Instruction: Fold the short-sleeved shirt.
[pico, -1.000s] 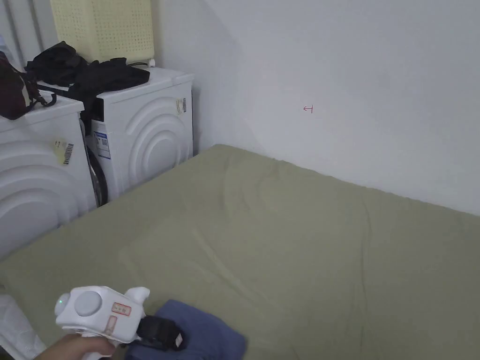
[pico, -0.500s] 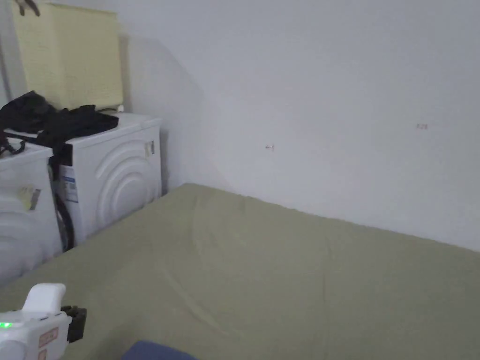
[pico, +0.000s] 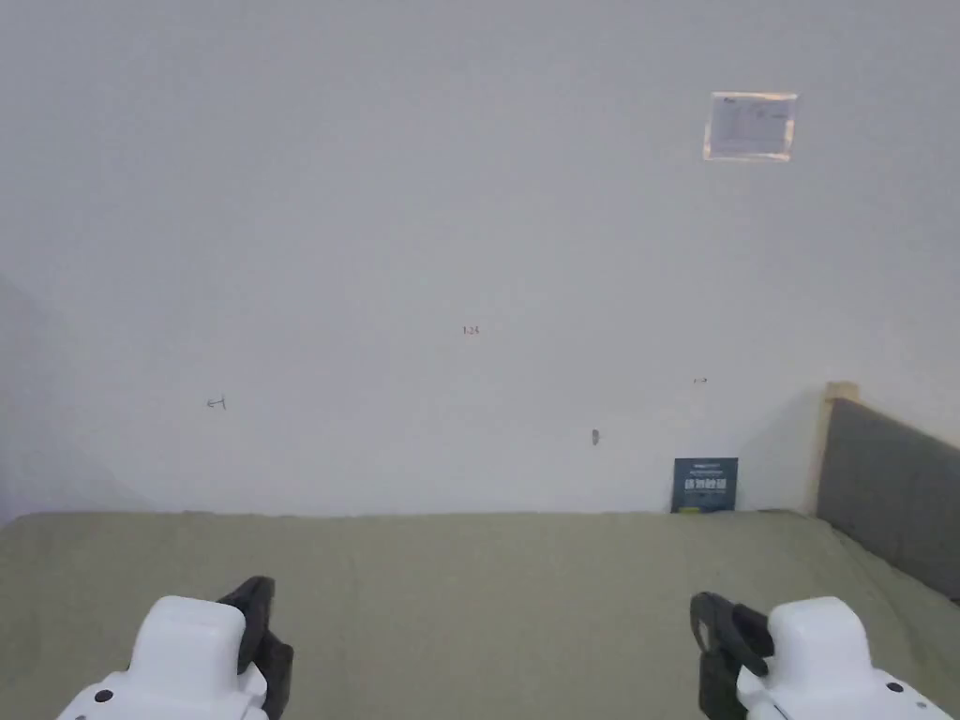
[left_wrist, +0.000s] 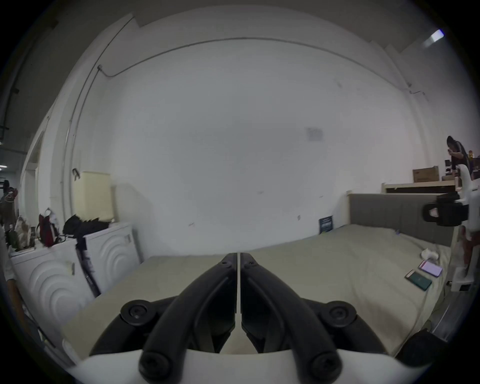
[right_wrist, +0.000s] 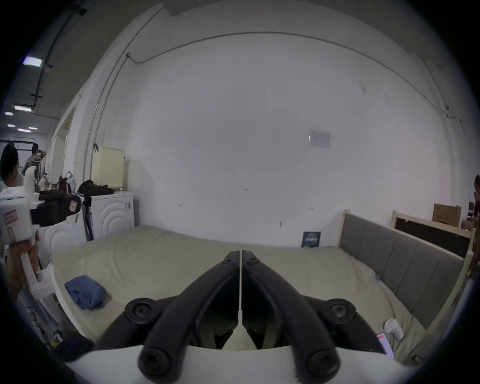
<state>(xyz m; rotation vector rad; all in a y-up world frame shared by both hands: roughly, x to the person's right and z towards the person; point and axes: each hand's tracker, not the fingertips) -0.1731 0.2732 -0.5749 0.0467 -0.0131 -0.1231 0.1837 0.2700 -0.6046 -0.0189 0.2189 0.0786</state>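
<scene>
A blue shirt (right_wrist: 85, 292) lies in a folded bundle on the olive-green bed (right_wrist: 181, 259) near its front left corner. My left gripper (left_wrist: 238, 257) is raised above the bed (left_wrist: 311, 259), jaws shut with nothing between them. My right gripper (right_wrist: 240, 253) is likewise held up over the bed, shut and empty. In the head view both grippers sit at the bottom edge, the left gripper (pico: 258, 609) on the left and the right gripper (pico: 717, 623) on the right, above the bed (pico: 487, 581). The left gripper (right_wrist: 62, 207) is also at the left edge of the right gripper view.
Two white washing machines (left_wrist: 78, 262) with dark clothes on top stand left of the bed. A grey padded headboard (right_wrist: 400, 262) closes the right side. Two phones (left_wrist: 423, 275) and a white object (left_wrist: 430, 253) lie near the headboard. A white wall (pico: 469, 281) runs behind.
The head camera has swung right and up, so the washing machines and blue shirt left its picture. The left gripper has come off the shirt and both grippers are now raised.
</scene>
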